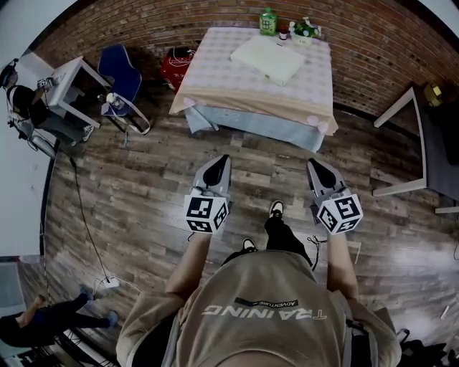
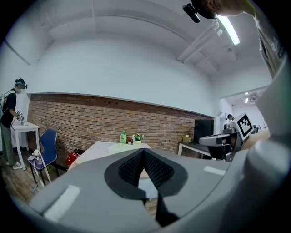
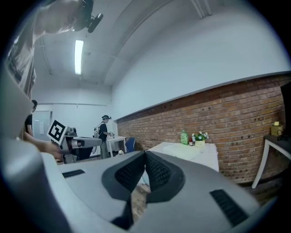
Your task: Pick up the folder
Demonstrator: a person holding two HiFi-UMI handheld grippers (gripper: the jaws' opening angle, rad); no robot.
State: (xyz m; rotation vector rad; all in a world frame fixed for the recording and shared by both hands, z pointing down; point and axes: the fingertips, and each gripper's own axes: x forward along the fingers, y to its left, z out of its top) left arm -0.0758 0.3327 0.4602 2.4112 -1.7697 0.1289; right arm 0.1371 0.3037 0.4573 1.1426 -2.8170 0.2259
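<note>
- Head view: pale, flat folder (image 1: 269, 59) lying on the cloth-covered surface (image 1: 215, 79), by a green bottle (image 1: 267, 21) and small flowers (image 1: 306, 29).
- Same view: left gripper (image 1: 221, 166) and right gripper (image 1: 316, 169) out over the wooden floor, well apart from the folder.
- Left gripper view: jaws pressed together, nothing between them. Folder (image 2: 121, 147) only a pale strip on the far surface.
- Right gripper view: jaws closed and empty too. Folder (image 3: 180, 149) seen from the side, low and thin.
- Probably light, smooth and a bit bendy, so best pinched at one edge, maybe with both grippers.
- Whole shape of the folder only in the head view; closed jaws clear only in the gripper views.
</note>
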